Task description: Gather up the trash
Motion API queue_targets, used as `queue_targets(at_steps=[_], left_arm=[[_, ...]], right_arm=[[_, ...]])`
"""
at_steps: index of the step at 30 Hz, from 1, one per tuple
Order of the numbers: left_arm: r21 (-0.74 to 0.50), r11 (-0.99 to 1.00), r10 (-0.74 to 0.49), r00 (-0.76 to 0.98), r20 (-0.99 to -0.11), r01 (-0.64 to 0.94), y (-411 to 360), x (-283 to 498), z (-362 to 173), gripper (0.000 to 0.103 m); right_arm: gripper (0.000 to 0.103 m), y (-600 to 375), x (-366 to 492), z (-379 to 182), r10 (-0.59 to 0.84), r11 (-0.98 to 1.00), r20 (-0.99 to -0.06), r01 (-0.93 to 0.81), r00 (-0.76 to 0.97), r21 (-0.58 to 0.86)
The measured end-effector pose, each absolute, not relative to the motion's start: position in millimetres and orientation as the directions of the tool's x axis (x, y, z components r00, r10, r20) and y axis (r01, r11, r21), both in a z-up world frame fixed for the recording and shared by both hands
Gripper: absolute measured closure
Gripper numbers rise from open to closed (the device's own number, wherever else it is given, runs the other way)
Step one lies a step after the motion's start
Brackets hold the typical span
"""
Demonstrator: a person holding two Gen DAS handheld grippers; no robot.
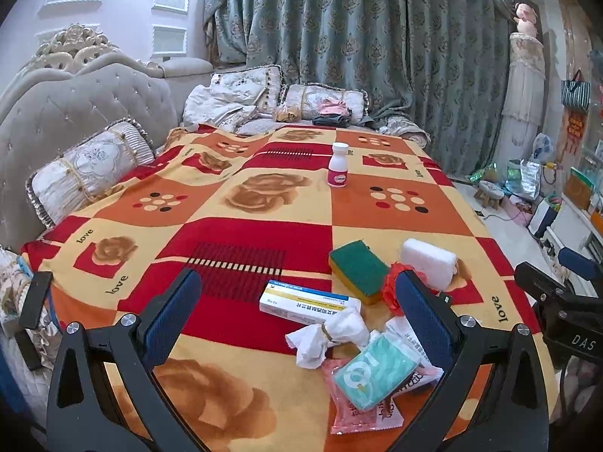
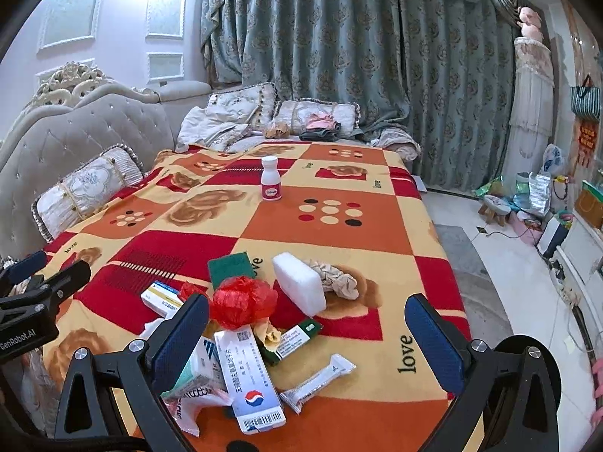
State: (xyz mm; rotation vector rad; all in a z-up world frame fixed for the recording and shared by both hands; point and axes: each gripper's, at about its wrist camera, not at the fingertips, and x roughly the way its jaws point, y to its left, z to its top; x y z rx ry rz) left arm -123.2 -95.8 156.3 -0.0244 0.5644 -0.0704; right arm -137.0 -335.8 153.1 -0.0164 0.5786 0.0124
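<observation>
A pile of trash lies on the near part of the patterned blanket (image 1: 241, 233). In the left wrist view I see a white medicine box (image 1: 307, 301), a crumpled tissue (image 1: 328, 335), a teal tissue pack (image 1: 377, 374), a green-yellow sponge (image 1: 358, 269) and a white foam block (image 1: 427, 261). In the right wrist view a red plastic bag (image 2: 243, 301), a long white box (image 2: 250, 376), a white sachet (image 2: 316, 380) and a beige rag (image 2: 335, 278) show. My left gripper (image 1: 299, 314) is open above the pile. My right gripper (image 2: 307, 342) is open above it too. Both are empty.
A white pill bottle (image 1: 338, 165) stands upright farther back on the blanket (image 2: 331, 233). Cushions (image 1: 86, 169) and a tufted headboard (image 1: 75, 113) line the left. Curtains hang behind. Cluttered floor with a small stool (image 2: 495, 207) lies to the right.
</observation>
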Motion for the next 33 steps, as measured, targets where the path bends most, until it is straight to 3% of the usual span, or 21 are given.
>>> queue_targets(at_steps=[33], left_arm=[[-0.055,0.996,-0.092,0.823,-0.561,0.074,-93.1,-108.8,149.9,0.001]], right_arm=[[0.000,-333.1,-122.1,158.2,0.009,1.000,-0.573,-0.025,0.820,-0.019]])
